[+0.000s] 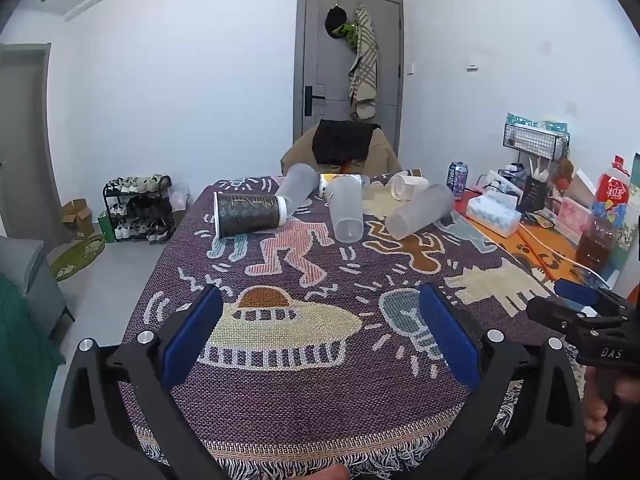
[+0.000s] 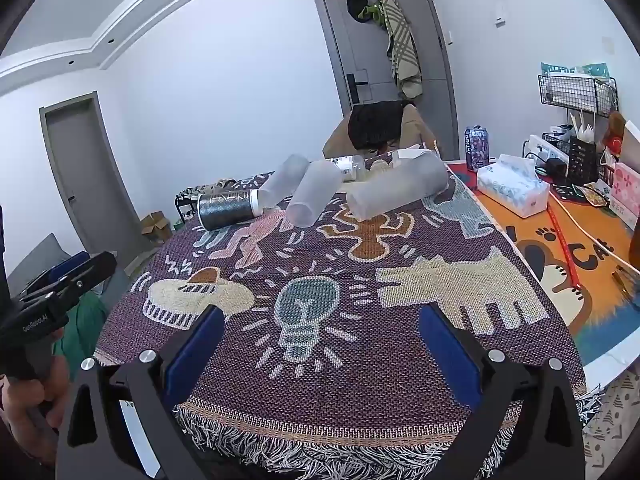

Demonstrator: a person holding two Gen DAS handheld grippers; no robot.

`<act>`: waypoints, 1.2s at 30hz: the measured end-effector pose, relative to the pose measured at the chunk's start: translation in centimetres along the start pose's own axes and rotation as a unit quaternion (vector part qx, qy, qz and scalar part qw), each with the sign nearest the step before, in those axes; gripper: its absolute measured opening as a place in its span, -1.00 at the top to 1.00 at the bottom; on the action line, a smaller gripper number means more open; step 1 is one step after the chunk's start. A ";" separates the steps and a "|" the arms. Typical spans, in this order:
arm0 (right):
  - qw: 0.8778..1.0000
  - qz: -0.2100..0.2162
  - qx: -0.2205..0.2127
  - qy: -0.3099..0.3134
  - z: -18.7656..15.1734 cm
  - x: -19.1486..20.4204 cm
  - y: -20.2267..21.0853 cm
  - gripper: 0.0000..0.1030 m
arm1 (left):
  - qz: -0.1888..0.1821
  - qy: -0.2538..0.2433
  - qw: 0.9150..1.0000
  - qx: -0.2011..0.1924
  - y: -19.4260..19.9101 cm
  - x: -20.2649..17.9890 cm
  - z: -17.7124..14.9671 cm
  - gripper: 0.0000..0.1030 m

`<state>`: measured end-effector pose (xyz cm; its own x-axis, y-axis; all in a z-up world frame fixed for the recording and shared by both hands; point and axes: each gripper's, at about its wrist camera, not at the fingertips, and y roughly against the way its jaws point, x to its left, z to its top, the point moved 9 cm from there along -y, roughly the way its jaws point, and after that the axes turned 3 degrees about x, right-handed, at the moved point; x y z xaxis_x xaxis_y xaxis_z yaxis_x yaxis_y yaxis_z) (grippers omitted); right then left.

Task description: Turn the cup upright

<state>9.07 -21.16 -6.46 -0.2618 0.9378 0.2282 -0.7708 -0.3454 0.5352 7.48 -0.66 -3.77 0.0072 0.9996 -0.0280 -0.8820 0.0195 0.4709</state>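
Several cups lie on their sides at the far end of a patterned woven cloth (image 1: 320, 400). A dark patterned cup (image 1: 249, 215) lies at the left, also in the right wrist view (image 2: 230, 207). Three frosted translucent cups lie beside it: one behind (image 1: 296, 189), one in the middle (image 1: 346, 210) (image 2: 312, 198), one at the right (image 1: 420, 211) (image 2: 394, 196). My left gripper (image 1: 320, 336) is open and empty over the near cloth. My right gripper (image 2: 320, 348) is open and empty too, far from the cups.
A clear mug (image 1: 406, 186) and a lying bottle (image 1: 344, 179) sit behind the cups. At the right are a tissue box (image 2: 514, 190), a drink can (image 2: 477, 148), a wire rack (image 2: 576, 92) and cables on an orange mat (image 2: 568, 248). A chair (image 1: 342, 152) stands at the far end.
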 end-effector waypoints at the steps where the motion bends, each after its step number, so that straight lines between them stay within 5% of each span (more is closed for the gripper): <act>1: 1.000 0.000 -0.001 0.002 0.1 0.0 0.1 -0.87 | 0.000 -0.001 1.000 -0.001 0.1 0.0 0.0 -0.90; 36: 1.000 -0.006 -0.006 0.004 0.4 -0.1 0.4 -0.87 | -0.003 -0.007 1.000 0.006 0.0 -0.2 0.1 -0.90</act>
<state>8.98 -21.44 -5.96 -0.2571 0.9422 0.2149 -0.7812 -0.3335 0.5277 7.52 -0.89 -3.63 0.0188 0.9996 -0.0187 -0.8762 0.0255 0.4812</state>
